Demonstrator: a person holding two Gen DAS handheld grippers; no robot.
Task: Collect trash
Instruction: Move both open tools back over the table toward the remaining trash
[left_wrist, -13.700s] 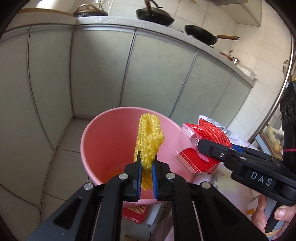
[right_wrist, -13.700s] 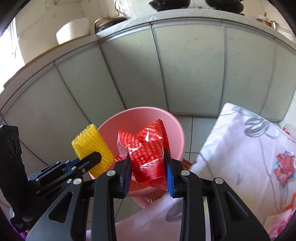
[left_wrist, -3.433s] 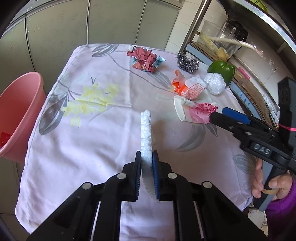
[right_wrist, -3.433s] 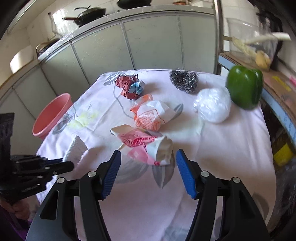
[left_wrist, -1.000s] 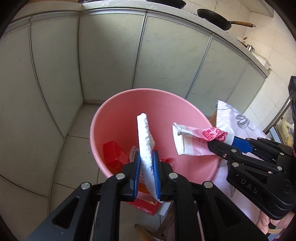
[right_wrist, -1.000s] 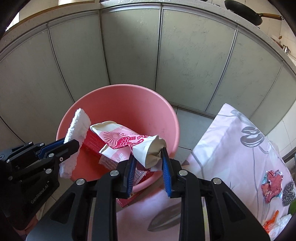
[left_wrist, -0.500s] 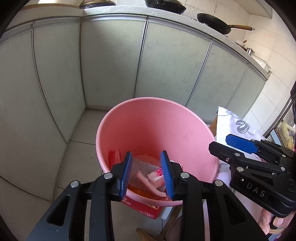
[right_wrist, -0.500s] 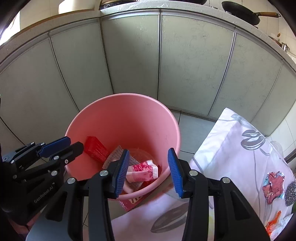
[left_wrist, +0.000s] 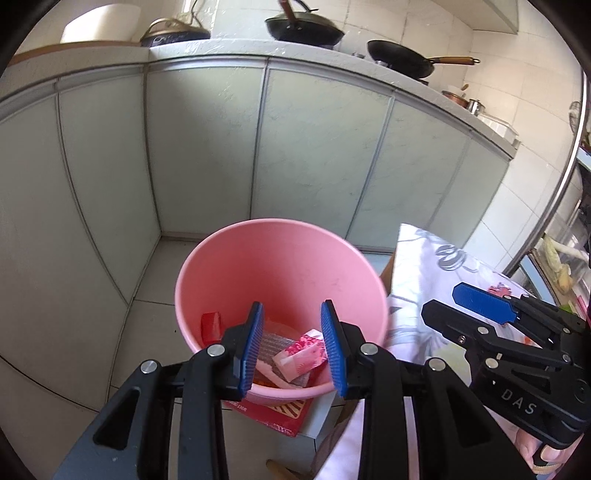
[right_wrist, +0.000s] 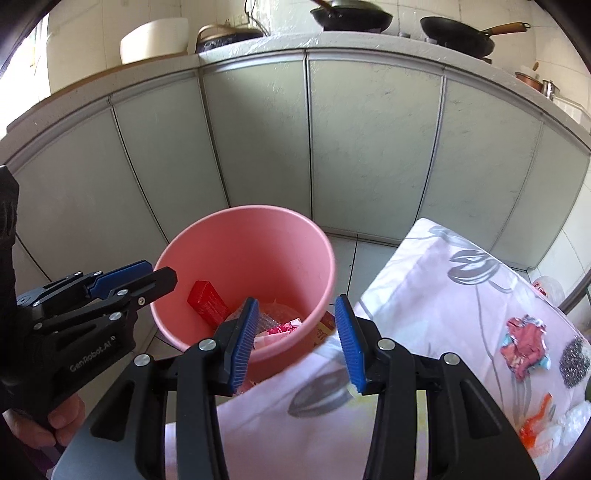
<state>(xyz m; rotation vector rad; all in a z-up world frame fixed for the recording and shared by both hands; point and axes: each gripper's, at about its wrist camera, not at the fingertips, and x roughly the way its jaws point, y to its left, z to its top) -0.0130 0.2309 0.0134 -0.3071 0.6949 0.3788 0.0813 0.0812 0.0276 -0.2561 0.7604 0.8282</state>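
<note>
Nearest, the left gripper (left_wrist: 291, 339) and the right gripper (right_wrist: 297, 334) both hang spread and empty above the pink bucket (left_wrist: 236, 280). Inside it lie a pink-patterned wrapper (left_wrist: 301, 356), bubble wrap (left_wrist: 267, 345) and a red box (left_wrist: 211, 325). To the right, on the cloth-covered bench (right_wrist: 443, 295), sit a crumpled red wrapper (right_wrist: 524, 345) and a steel scourer (right_wrist: 574, 356). Farthest, a wok (left_wrist: 400, 59) rests on the kitchen counter.
</note>
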